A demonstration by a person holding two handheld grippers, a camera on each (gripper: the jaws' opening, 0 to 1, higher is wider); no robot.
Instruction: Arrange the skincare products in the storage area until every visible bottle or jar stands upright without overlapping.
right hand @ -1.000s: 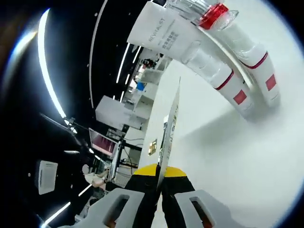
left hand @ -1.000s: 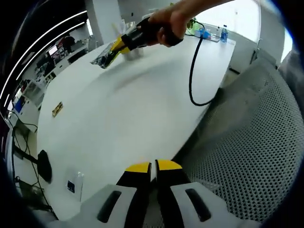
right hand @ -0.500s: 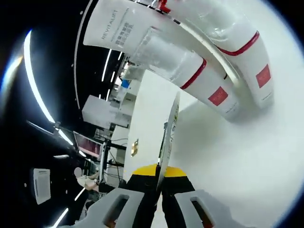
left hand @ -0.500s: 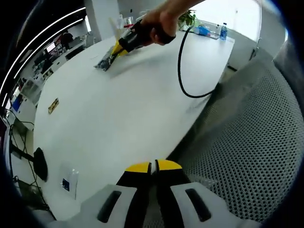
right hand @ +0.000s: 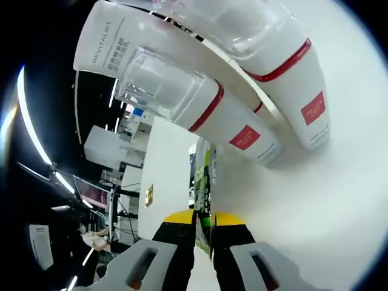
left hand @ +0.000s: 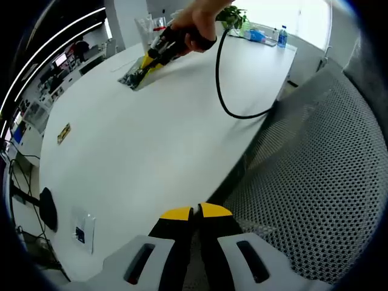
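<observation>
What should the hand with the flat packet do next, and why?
Probably ease the flat packet forward and stand it just beside the white bottles, not against them. The right gripper is shut on the packet's edge, already close to the bottles, and the white table next to them looks bare.

In the left gripper view the desk (left hand: 151, 139) stretches ahead, with a mesh chair (left hand: 315, 182) at its near right edge. At the far end the right gripper (left hand: 142, 65) holds a sachet (left hand: 130, 77) just before the bottles (left hand: 148, 27). In the right gripper view the sachet (right hand: 205, 200) rises between the fingers (right hand: 227, 219), with two bottles (right hand: 242, 130) close beyond it.
</observation>
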